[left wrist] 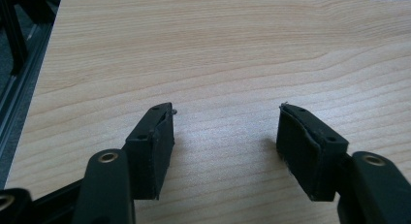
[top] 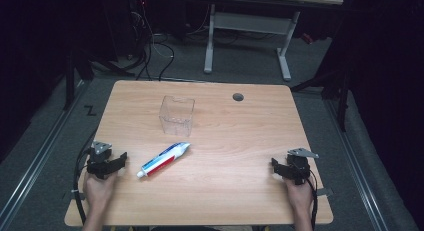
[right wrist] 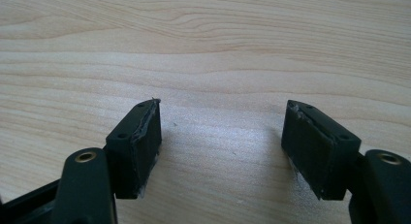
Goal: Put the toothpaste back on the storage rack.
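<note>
Near the front left of the table (top: 225, 191) we find the toothpaste tube (top: 164, 159) lying flat, its long axis slanting from the cap at near-left up to the far-right, short of the clear box (top: 176, 115). Our left gripper (top: 120, 160) sits just beside the cap end, jaws spread and empty; the right gripper (top: 276, 167), likewise spread and empty, is well apart. We judge the left the nearer, with the tube lying to its right.

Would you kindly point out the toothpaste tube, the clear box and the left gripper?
toothpaste tube (top: 165, 159), high view, middle of its body.
clear box (top: 176, 115), high view, front wall.
left gripper (left wrist: 225, 122), left gripper view, midway between fingertips.
</note>
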